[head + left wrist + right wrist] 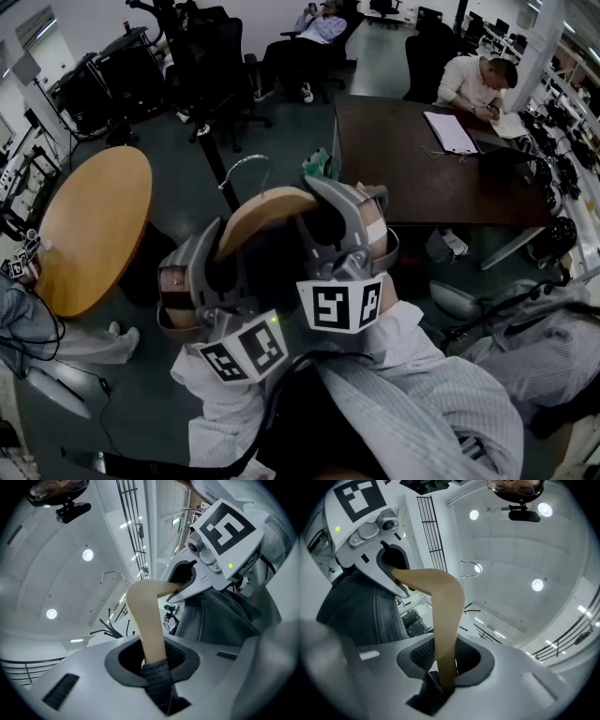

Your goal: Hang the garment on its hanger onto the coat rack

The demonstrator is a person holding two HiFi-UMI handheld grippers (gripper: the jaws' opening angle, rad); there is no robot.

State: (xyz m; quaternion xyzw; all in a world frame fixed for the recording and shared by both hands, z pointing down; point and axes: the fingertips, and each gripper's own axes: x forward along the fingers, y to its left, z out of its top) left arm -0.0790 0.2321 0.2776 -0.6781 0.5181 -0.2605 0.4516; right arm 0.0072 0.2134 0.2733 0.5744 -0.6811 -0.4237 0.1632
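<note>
– Left gripper (152,660) first, what is it doing?
– Clamping one arm of the wooden hanger (145,616). Its jaws are sitting narrow on the wood, and a fold of the dark grey garment (220,616) is getting pinched in at the base of the grip.
– Right gripper (446,660)?
– Doing the same on the other arm, jaws pressing the wood from both sides, dark cloth showing just under the grip.
– So where is the hanger sitting?
– Being held up between the two grippers in front of the person, both pointing slightly upward. The curved wooden top is bridging from one grip to the other, and the garment is hanging down from it between the grippers.
– Metal hook (112,576)?
– Sticking up from the middle of the hanger. In both gripper views it is showing free against the white ceiling (511,541).
– Coat rack (217,164)?
– The head view is showing a black pole just past the hook. I am reading that as the rack, though I cannot tell how near the two are.
– Anything else?
– Round wooden table (94,225) is lying to the left and dark rectangular table (422,159) to the right. One person (478,80) is writing there, and another seated person (314,28) is sitting farther back.
</note>
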